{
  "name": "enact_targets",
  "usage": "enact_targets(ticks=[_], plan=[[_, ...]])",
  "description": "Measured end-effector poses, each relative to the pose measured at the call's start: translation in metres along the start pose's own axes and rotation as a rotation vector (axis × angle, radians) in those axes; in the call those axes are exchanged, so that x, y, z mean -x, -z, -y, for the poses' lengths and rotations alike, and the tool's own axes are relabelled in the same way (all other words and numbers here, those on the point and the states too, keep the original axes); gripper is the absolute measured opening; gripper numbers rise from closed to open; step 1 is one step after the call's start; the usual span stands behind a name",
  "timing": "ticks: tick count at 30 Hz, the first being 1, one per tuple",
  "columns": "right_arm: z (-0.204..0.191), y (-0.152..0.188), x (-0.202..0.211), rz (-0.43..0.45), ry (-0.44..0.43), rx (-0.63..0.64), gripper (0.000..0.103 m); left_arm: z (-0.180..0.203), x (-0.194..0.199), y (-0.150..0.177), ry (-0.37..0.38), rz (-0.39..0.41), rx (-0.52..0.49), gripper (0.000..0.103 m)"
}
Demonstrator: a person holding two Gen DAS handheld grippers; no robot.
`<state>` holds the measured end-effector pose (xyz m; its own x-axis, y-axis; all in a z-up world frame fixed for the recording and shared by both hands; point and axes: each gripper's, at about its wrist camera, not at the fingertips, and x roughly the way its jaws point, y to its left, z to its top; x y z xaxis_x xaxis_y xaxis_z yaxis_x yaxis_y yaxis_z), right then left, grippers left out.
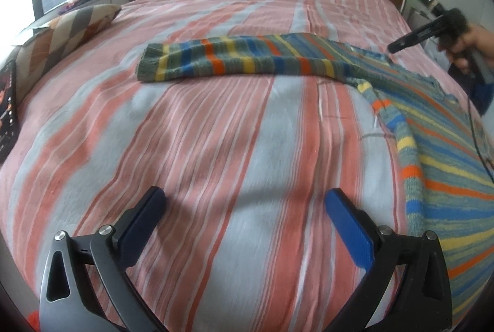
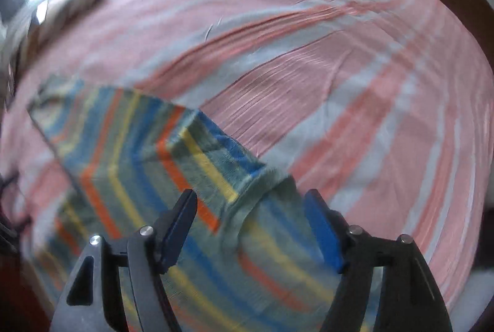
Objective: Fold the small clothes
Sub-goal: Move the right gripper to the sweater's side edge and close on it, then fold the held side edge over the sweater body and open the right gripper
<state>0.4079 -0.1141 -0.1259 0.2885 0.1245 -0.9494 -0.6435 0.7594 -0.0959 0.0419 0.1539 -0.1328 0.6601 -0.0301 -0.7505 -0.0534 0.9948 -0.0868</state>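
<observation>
Here, a knitted grey-green sweater with blue, yellow and orange stripes (image 1: 432, 128) is seen lying on a bed covered by a pink, grey and white striped bedspread (image 1: 191, 128), its long sleeve (image 1: 234, 59) stretched flat across the middle and its body draped at the right edge. The left gripper (image 1: 244, 202) is held over bare bedspread, its blue-padded jaws spread wide with nothing between them. The right gripper (image 2: 250, 208) is poised above the sweater's cuffed end (image 2: 213, 159); its jaws are parted, and no fabric is seen pinched by its pads. A patterned cushion (image 1: 71, 29) is visible at the far left.
</observation>
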Motion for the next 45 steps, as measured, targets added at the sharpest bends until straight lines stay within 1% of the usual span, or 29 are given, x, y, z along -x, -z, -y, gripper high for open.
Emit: enact_targets(ticks=[2,4,5,6,7,9,10,11,12,16,17,18,20,22,24,25,27,28,30,31,33,34,35,36,38,39,42,43,45], plan=[[0.002,-0.007,-0.015,-0.007,0.018,0.032,0.070,0.000,0.000,0.000,0.002,-0.001,-0.001,0.103],[0.006,-0.010,-0.031,-0.032,-0.007,0.027,0.067,0.000,0.000,0.000,0.001,-0.001,-0.004,0.103],[0.007,-0.011,-0.040,-0.071,-0.041,0.020,0.054,0.001,0.000,-0.001,0.001,-0.001,-0.004,0.103],[0.005,-0.010,-0.052,-0.125,-0.062,0.037,0.025,0.000,0.000,-0.001,0.002,-0.001,-0.004,0.103],[0.002,-0.009,-0.056,-0.141,-0.042,0.068,0.014,0.000,0.000,-0.001,0.002,-0.001,-0.004,0.103],[-0.008,-0.011,-0.054,-0.129,0.029,0.145,0.011,0.000,0.000,-0.001,0.001,0.000,-0.004,0.103],[-0.009,-0.015,-0.052,-0.095,0.150,0.163,0.010,0.000,0.000,-0.001,0.000,0.000,-0.005,0.103],[-0.007,-0.016,-0.052,-0.074,0.222,0.159,0.010,0.001,-0.001,-0.001,-0.001,0.001,-0.007,0.103],[-0.006,-0.016,-0.056,-0.067,0.238,0.142,0.009,0.001,-0.002,-0.001,-0.003,0.001,-0.011,0.103],[-0.013,-0.003,-0.072,-0.052,0.276,0.137,0.012,0.001,-0.002,-0.002,-0.008,0.007,-0.019,0.103],[-0.009,-0.002,-0.067,-0.038,0.270,0.104,0.018,0.001,-0.003,-0.002,-0.010,0.007,-0.020,0.103],[-0.003,0.000,-0.058,-0.023,0.252,0.059,0.034,0.002,-0.003,-0.002,-0.011,0.008,-0.022,0.103],[0.008,0.005,-0.031,0.036,0.202,-0.026,0.052,0.003,-0.004,-0.002,-0.013,0.008,-0.023,0.103],[0.021,0.019,0.002,0.100,0.161,-0.108,0.052,0.003,-0.004,-0.003,-0.013,0.009,-0.023,0.103],[0.029,0.045,0.035,0.145,0.081,-0.214,0.052,0.003,-0.004,-0.002,-0.011,0.007,-0.021,0.103],[0.032,0.069,0.055,0.178,0.029,-0.273,0.052,0.002,-0.004,-0.003,-0.005,0.005,-0.018,0.103],[0.025,0.115,0.083,0.201,-0.024,-0.328,0.054,-0.001,-0.001,-0.004,0.016,-0.001,0.004,0.102],[0.012,0.153,0.100,0.200,-0.046,-0.340,0.054,-0.003,0.002,-0.004,0.031,-0.002,0.019,0.101],[-0.011,0.208,0.117,0.187,-0.061,-0.342,0.054,-0.013,0.018,-0.005,0.109,-0.005,0.083,0.100],[-0.027,0.247,0.128,0.174,-0.053,-0.346,0.054,-0.016,0.031,-0.003,0.160,0.007,0.115,0.100],[-0.061,0.309,0.144,0.154,-0.048,-0.365,0.054,-0.013,0.055,0.001,0.223,0.042,0.131,0.100],[-0.072,0.329,0.149,0.152,-0.051,-0.374,0.054,0.000,0.072,0.004,0.263,0.065,0.089,0.101],[-0.096,0.362,0.159,0.172,-0.065,-0.394,0.054,0.012,0.080,0.007,0.283,0.070,0.048,0.101],[-0.107,0.377,0.162,0.188,-0.087,-0.406,0.054,0.035,0.090,0.013,0.312,0.066,-0.035,0.101],[-0.138,0.406,0.159,0.198,-0.156,-0.430,0.054,0.069,0.095,0.028,0.347,0.028,-0.158,0.101],[-0.153,0.417,0.152,0.178,-0.174,-0.434,0.053,0.094,0.089,0.044,0.352,-0.031,-0.252,0.101],[-0.178,0.451,0.122,0.052,-0.166,-0.485,0.053,0.126,0.066,0.080,0.250,-0.202,-0.424,0.099],[-0.179,0.466,0.124,0.068,-0.179,-0.517,0.053,0.130,0.070,0.093,0.202,-0.193,-0.485,0.099],[-0.176,0.482,0.131,0.044,-0.211,-0.557,0.052,0.131,0.078,0.098,0.202,-0.198,-0.515,0.099]])
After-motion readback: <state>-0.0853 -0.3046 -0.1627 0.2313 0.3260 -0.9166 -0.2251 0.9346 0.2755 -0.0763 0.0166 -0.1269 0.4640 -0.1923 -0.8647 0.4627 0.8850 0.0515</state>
